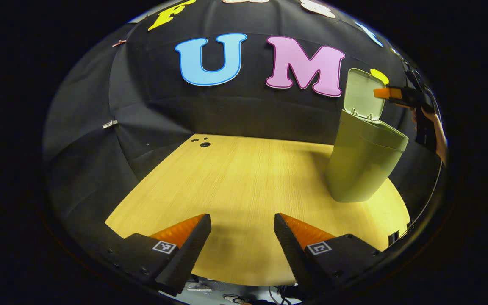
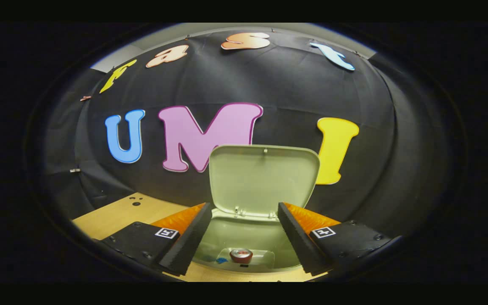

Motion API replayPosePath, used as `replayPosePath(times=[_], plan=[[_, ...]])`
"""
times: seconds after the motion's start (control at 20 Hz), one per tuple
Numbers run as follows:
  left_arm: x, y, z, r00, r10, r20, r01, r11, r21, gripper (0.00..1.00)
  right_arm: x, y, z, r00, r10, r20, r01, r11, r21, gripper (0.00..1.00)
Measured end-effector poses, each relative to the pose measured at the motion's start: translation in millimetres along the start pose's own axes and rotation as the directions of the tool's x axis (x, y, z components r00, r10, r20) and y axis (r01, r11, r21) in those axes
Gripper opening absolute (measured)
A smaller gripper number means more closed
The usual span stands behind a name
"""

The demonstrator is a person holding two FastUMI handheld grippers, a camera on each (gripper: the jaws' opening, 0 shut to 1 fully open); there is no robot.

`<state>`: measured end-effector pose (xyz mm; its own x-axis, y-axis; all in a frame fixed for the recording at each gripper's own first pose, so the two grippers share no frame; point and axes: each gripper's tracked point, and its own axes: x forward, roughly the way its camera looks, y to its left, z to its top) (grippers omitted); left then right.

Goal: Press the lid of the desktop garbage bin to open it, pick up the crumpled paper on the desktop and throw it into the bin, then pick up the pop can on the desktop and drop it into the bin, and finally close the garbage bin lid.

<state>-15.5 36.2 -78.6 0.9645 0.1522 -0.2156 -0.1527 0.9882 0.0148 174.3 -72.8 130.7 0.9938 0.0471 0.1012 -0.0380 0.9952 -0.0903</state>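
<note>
The pale green garbage bin (image 1: 362,165) stands on the wooden desktop (image 1: 244,182) at the right, its lid (image 1: 363,94) swung upright. In the right gripper view I look down into the bin (image 2: 244,237), with the lid (image 2: 263,180) standing open behind. The pop can (image 2: 241,255) lies at the bottom, a bit of blue beside it. My right gripper (image 2: 244,220) hangs open above the bin's mouth with nothing between its fingers. That gripper (image 1: 396,94) also appears over the bin in the left gripper view. My left gripper (image 1: 242,222) is open over the desktop's near edge.
Small dark holes (image 1: 203,143) mark the far left of the desktop. The black cloth wall (image 1: 227,110) closes in behind and at the left. A hand (image 1: 436,131) holds the right gripper at the far right.
</note>
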Motion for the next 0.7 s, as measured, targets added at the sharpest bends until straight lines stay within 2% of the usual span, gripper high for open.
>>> replayPosePath(times=[0.2, 0.4, 0.7], plan=[[-5, 15, -14, 1.0, 0.013, -0.019, -0.014, 1.0, -0.027, 0.96, 6, -11, 46, 0.997, -0.06, 0.042, 0.062, 0.998, -0.027, 0.98], [-13, 28, -23, 0.999, 0.036, -0.032, -0.038, 0.998, -0.06, 0.96, 17, -11, 80, 0.995, -0.067, 0.076, 0.066, 0.998, 0.008, 0.98], [-20, 40, -31, 0.996, 0.084, -0.041, -0.088, 0.992, -0.086, 0.96, 46, -11, 101, 0.993, -0.067, 0.098, 0.067, 0.998, 0.004, 0.98]])
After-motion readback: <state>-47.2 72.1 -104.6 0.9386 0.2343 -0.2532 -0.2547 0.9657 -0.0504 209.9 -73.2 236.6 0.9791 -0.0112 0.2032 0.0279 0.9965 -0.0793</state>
